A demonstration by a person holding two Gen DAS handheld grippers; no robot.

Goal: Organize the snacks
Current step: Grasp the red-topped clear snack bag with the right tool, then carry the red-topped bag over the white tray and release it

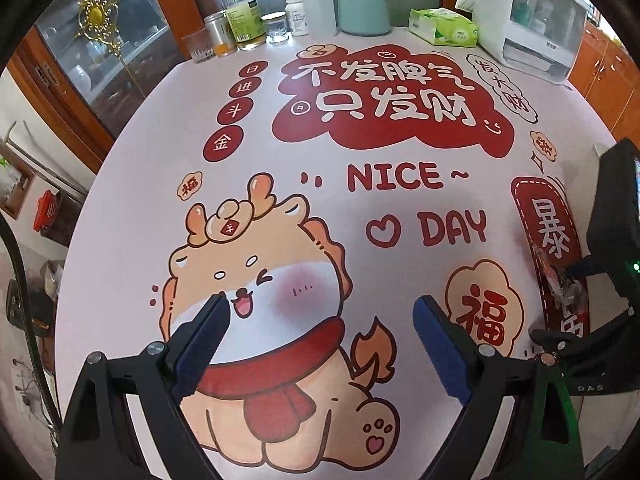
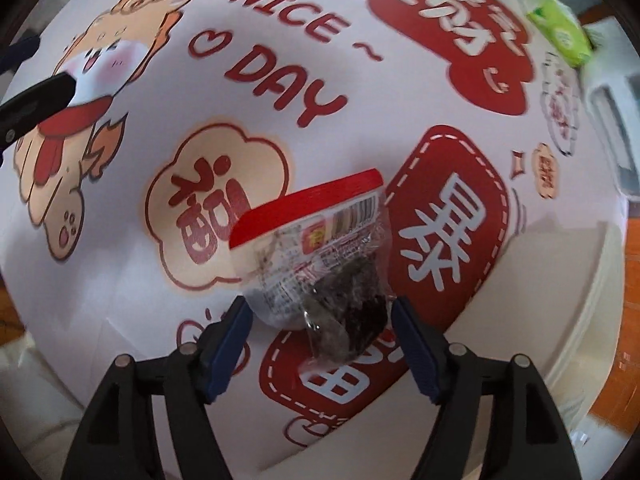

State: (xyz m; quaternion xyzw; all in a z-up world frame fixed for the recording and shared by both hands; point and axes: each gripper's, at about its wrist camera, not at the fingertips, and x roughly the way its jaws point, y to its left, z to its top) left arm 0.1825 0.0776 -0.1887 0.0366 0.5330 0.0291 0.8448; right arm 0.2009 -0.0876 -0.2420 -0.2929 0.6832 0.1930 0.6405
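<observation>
One snack packet [image 2: 320, 264] is in play, and two grippers. At the far edge of the table [image 1: 132, 184], well beyond the left gripper [image 1: 320, 320], stand (counted from the left) a small glass [image 1: 199, 49], a metal tin [image 1: 218, 34], a clear bottle with a green label [image 1: 241, 12], a small jar [image 1: 277, 27], a white pill bottle [image 1: 297, 15], a white squeeze bottle [image 1: 320, 14] and a pale green canister [image 1: 363, 7]: seven containers, then one green tissue pack [image 1: 444, 26] and one white appliance [image 1: 528, 20] further right.

The left gripper hangs over the printed cartoon animal [image 1: 276, 300] on the table cover, its blue pads [image 1: 204, 344] wide apart with nothing between them.

To its right, the right gripper [image 2: 322, 316] points down at the table, and the snack packet sits between its two blue fingers [image 2: 230, 344]. The jaws stand wide around the packet; its crinkled clear end lies just beside, perhaps brushing, the right finger, and I cannot tell that either pad presses on it. The packet has a red top band, a barcode and dark contents.

The right wrist view is blurred, so the packet's small print is unreadable. In the left wrist view the packet [image 1: 562, 280] shows only as a clear sliver beside the other tool's black body, cut off by the frame edge.
</observation>
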